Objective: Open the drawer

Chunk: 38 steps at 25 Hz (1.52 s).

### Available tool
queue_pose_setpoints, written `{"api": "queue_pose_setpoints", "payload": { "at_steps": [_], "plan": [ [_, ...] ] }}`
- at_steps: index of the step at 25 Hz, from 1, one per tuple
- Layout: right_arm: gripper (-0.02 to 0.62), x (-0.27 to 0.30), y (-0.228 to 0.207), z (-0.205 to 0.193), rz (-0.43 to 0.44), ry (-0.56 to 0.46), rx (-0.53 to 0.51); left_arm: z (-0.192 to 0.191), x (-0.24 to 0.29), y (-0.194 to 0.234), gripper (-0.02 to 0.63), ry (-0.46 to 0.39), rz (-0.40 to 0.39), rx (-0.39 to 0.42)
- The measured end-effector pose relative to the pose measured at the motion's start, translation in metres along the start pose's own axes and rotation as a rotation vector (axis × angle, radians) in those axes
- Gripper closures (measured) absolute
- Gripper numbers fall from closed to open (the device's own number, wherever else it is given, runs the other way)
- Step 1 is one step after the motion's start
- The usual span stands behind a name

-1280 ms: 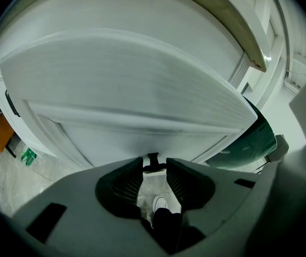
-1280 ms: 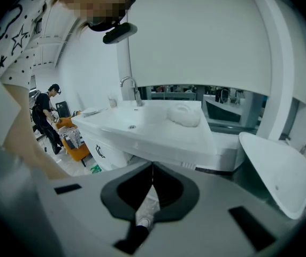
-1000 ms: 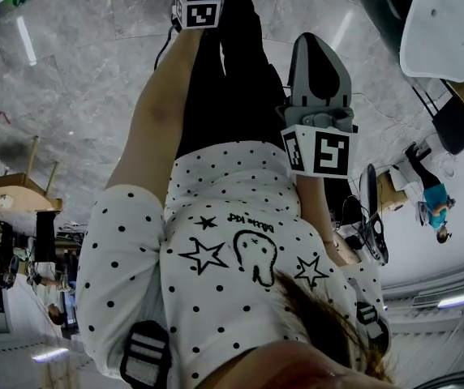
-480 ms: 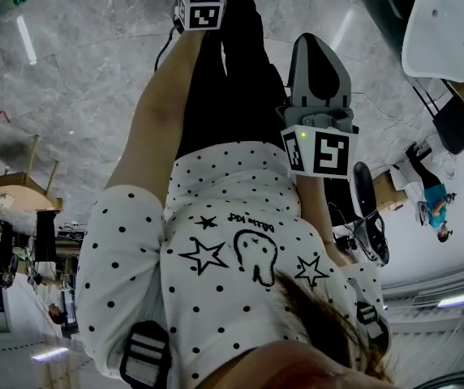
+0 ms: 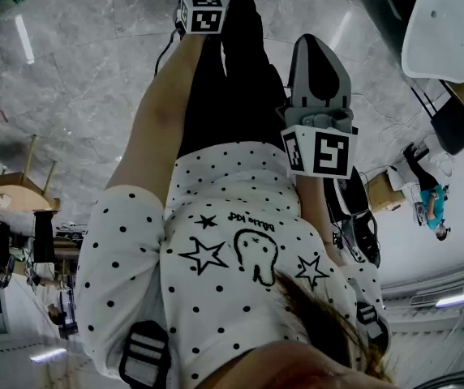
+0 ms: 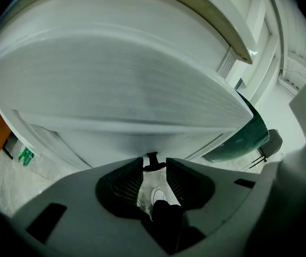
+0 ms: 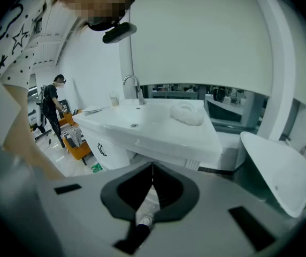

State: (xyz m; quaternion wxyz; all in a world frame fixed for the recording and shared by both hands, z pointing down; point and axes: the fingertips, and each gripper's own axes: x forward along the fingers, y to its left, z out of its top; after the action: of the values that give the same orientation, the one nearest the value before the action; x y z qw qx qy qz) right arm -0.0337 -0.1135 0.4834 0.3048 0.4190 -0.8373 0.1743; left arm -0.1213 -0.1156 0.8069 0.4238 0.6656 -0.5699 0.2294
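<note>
**Q:** What fills the left gripper view?
**A:** The white drawer front (image 6: 142, 100), from edge to edge. Its curved lower rim runs just above the jaws.

**Q:** Where is there open room?
**A:** Bare grey floor (image 5: 78, 79) spreads wide to the left of the person's arm (image 5: 155, 128). A sink counter (image 7: 158, 127) and a round table (image 7: 278, 170) stand ahead of the right gripper (image 7: 152, 171), their rims turned toward it.

**Q:** How do the grippers stand?
**A:** Left gripper (image 6: 154, 167): jaws apart, gripping nothing. The drawer's small dark pull (image 6: 152, 157) sits at their tips, and contact cannot be told. Right gripper: jaws pressed together, empty.
</note>
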Motion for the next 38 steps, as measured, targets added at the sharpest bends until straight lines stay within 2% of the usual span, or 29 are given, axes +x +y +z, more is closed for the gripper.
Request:
{"api": "queue_pose_setpoints", "payload": {
  "at_steps": [6, 15, 16, 17, 18, 23, 28, 33, 38],
  "plan": [
    [0.581, 0.003, 0.004, 0.003, 0.004, -0.001, -0.003, 0.003, 0.000, -0.001, 0.469, 0.005, -0.017, 0.032],
    [0.581, 0.004, 0.005, 0.007, 0.007, -0.011, -0.004, 0.002, -0.017, 0.000, 0.481, -0.016, -0.009, 0.014],
    [0.581, 0.003, 0.006, 0.008, 0.009, -0.013, -0.004, 0.003, -0.021, 0.001, 0.492, -0.023, -0.004, 0.009],
    [0.581, 0.004, 0.007, 0.009, 0.012, -0.015, -0.004, 0.004, -0.026, 0.002, 0.533, -0.031, 0.002, 0.005],
    [0.581, 0.004, 0.008, 0.010, 0.015, -0.019, -0.005, 0.007, -0.031, 0.003, 0.562, -0.039, 0.006, 0.002],
    [0.581, 0.005, 0.016, 0.021, 0.037, -0.043, -0.010, 0.024, -0.057, 0.001, 0.600, -0.083, -0.017, 0.027],
    [0.581, 0.003, 0.021, 0.034, 0.052, -0.067, -0.025, 0.045, -0.086, -0.004, 0.601, -0.111, -0.044, 0.032],
    [0.581, -0.007, 0.012, 0.044, 0.043, -0.084, -0.036, 0.059, -0.112, -0.018, 0.601, -0.125, -0.073, 0.079],
    [0.581, -0.017, 0.000, 0.054, 0.023, -0.101, -0.043, 0.081, -0.126, -0.020, 0.601, -0.150, -0.060, 0.073]
  ]
}}
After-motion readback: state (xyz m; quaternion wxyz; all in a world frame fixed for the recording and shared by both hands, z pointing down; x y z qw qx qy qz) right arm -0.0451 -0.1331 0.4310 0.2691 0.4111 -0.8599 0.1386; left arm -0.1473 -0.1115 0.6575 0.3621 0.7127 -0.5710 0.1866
